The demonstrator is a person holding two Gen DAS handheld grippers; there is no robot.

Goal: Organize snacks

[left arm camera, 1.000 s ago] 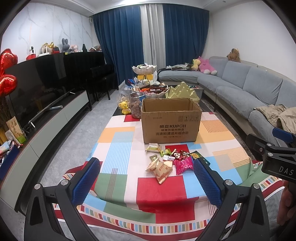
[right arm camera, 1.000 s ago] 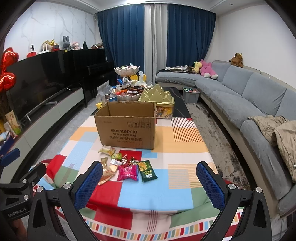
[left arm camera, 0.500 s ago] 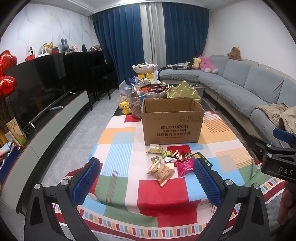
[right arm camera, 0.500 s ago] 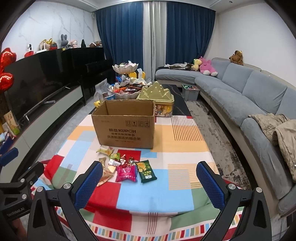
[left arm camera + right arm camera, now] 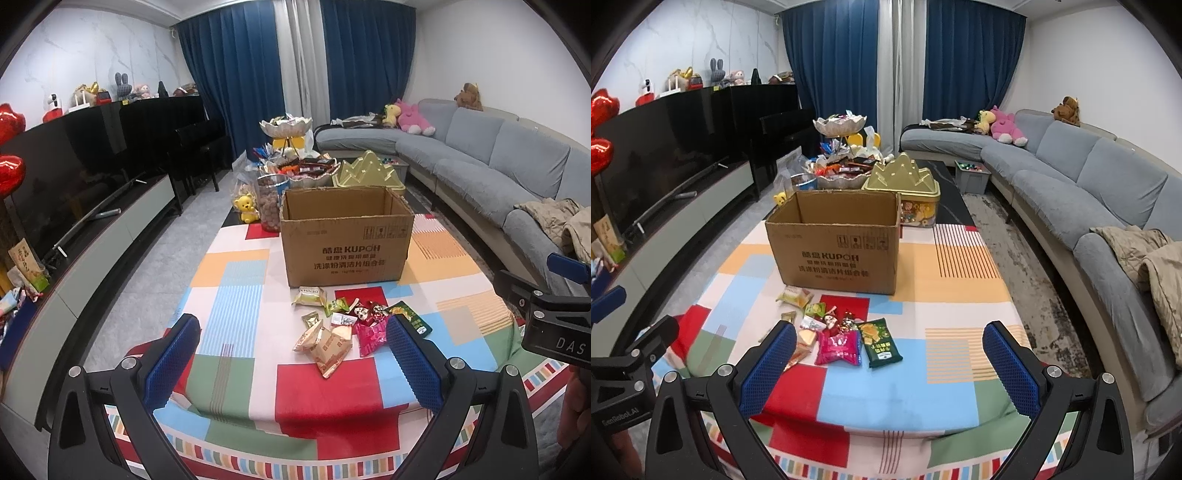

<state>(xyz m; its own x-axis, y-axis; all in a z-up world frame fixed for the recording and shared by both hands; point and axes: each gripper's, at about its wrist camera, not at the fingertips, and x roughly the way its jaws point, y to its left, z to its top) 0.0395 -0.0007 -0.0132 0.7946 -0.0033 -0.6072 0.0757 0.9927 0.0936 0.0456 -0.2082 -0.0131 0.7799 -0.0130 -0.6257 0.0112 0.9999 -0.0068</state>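
An open cardboard box (image 5: 347, 242) (image 5: 837, 245) stands mid-table on a colourful checked cloth. In front of it lies a small heap of snack packets: beige packs (image 5: 325, 345), a pink pack (image 5: 837, 347) (image 5: 371, 336), a green pack (image 5: 879, 341) and several small sweets (image 5: 364, 310). My left gripper (image 5: 291, 360) is open and empty, held above the table's near edge, just short of the beige packs. My right gripper (image 5: 890, 363) is also open and empty, hovering near the front edge with the pink and green packs just beyond its left finger.
Behind the box are bowls of snacks (image 5: 299, 171), a gold tin (image 5: 905, 184), a jar and a yellow toy bear (image 5: 244, 207). A grey sofa (image 5: 1089, 192) runs along the right, a TV cabinet (image 5: 92, 236) along the left. The right gripper's body (image 5: 546, 314) shows at the left view's right edge.
Both grippers have edged forward towards the table; the box and snack heap appear slightly nearer. Jaws remain wide apart and no snack has moved.
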